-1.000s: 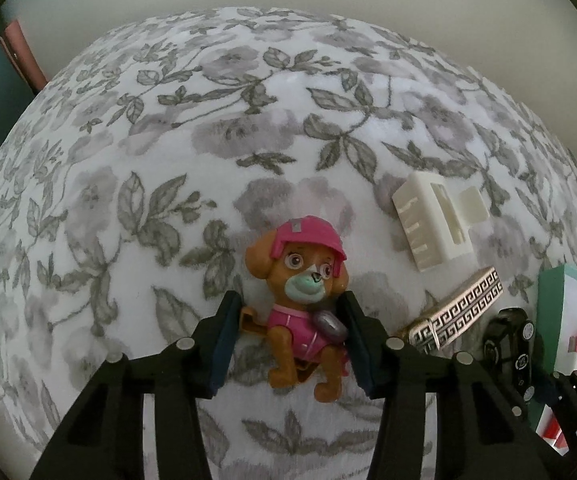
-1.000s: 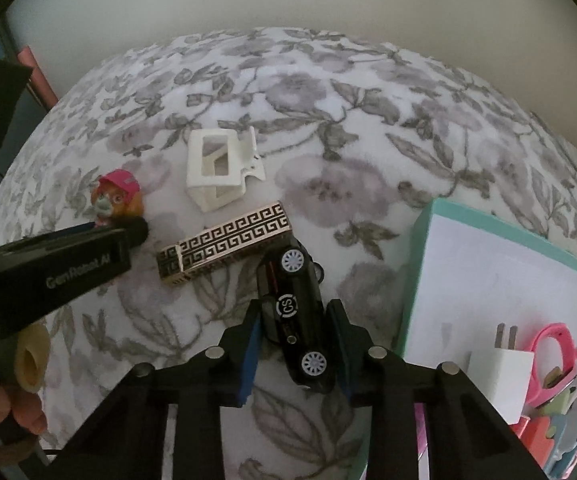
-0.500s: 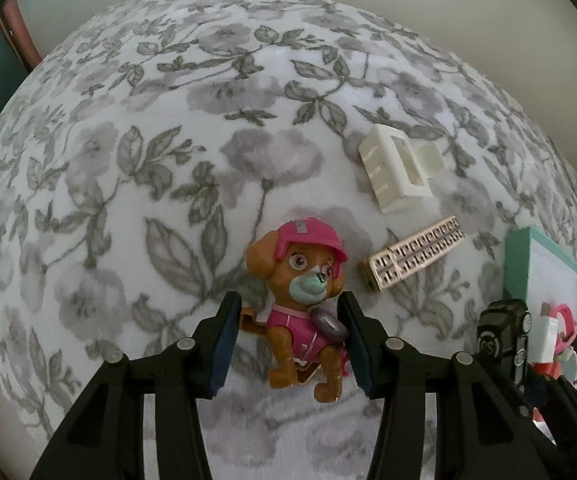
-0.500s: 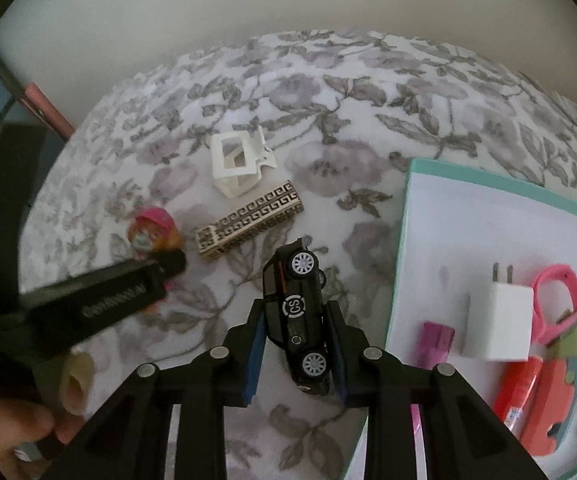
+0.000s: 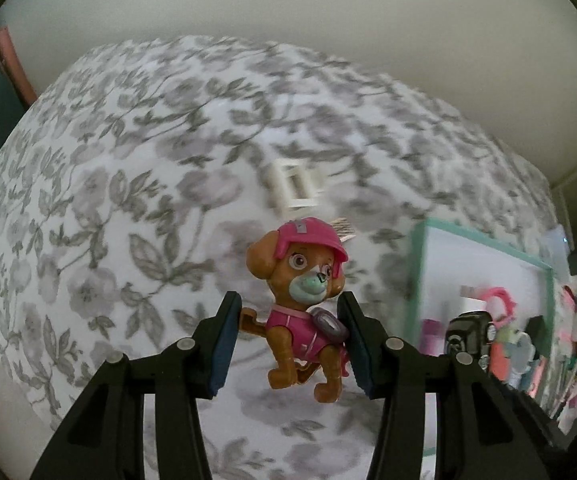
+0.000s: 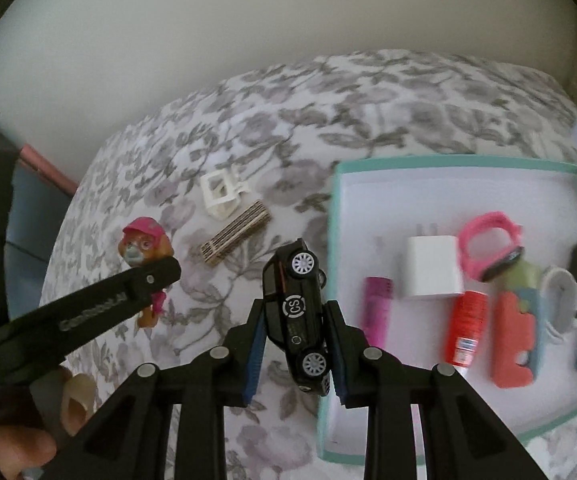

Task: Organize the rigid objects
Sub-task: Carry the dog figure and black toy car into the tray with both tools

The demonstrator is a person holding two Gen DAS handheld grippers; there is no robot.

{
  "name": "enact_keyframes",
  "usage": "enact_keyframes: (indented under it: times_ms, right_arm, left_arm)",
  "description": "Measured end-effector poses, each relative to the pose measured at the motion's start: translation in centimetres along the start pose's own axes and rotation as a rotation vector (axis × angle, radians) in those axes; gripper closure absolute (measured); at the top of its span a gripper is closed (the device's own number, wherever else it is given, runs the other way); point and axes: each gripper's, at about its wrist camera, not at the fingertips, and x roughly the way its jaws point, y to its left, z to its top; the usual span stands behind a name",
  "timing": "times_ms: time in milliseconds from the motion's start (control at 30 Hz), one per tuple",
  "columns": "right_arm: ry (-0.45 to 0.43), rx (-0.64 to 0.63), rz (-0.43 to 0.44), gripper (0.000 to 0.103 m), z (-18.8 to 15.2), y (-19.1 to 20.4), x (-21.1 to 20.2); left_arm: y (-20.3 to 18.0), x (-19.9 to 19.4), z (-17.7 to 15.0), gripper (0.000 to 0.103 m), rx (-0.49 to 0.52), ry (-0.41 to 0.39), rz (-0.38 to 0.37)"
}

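A brown puppy figure (image 5: pixel 300 312) with a pink helmet hangs above the flowered cloth, and my left gripper (image 5: pixel 288 344) is shut on its body. In the right wrist view the same puppy figure (image 6: pixel 142 240) shows at the left, behind a black finger. My right gripper (image 6: pixel 296 348) is shut on a black toy car (image 6: pixel 298 312), held lengthwise just left of the tray's near-left edge. The toy car (image 5: pixel 470 336) also shows at the right of the left wrist view. A white tray with a teal rim (image 6: pixel 448 160) lies to the right.
On the cloth lie a white hair clip (image 6: pixel 220 196) and a patterned gold-and-black bar (image 6: pixel 234 238). The tray holds a white charger (image 6: pixel 432 268), a pink ring-shaped piece (image 6: pixel 488 240), a red tube (image 6: pixel 468 328) and several other small items. A hand (image 6: pixel 16 440) shows at lower left.
Both grippers have lifted off the cloth with their toys and moved right, closer to the tray. The car has rolled in the view. Much more of the tray is now in sight.
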Motion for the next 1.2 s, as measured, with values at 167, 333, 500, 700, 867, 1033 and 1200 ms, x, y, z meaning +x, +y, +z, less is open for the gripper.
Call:
enact_keyframes:
  times_ms: [167, 333, 500, 700, 867, 1033, 1200]
  right_arm:
    - [-0.039, 0.073, -0.038, 0.073, 0.3, -2.8, -2.0]
    - [-0.061, 0.138, -0.088, 0.073, 0.6, -6.0, -3.4]
    - [-0.056, 0.196, -0.113, 0.072, 0.7, -8.7, -3.7]
    - [-0.070, 0.250, -0.159, 0.072, 0.6, -11.6, -4.6]
    - [-0.067, 0.301, -0.185, 0.072, 0.4, -13.6, -4.8]
    - [-0.049, 0.286, -0.191, 0.072, 0.5, -13.7, -4.2]
    - [-0.031, 0.265, -0.212, 0.072, 0.5, -13.5, -3.7]
  left_arm:
    - [-3.5, 0.0, 0.2, 0.052, 0.048, -0.007, -0.035]
    - [-7.0, 0.3, -0.7, 0.052, 0.092, 0.009, -0.063]
    - [-9.7, 1.1, -1.4, 0.052, 0.130, 0.032, -0.068]
    - [-11.7, 1.7, -2.3, 0.052, 0.152, 0.046, -0.087]
    - [-12.4, 3.3, -3.3, 0.052, 0.177, 0.071, -0.082]
    - [-12.7, 3.8, -3.9, 0.052, 0.215, 0.078, -0.066]
    - [-12.8, 4.2, -4.3, 0.052, 0.232, 0.100, -0.081]
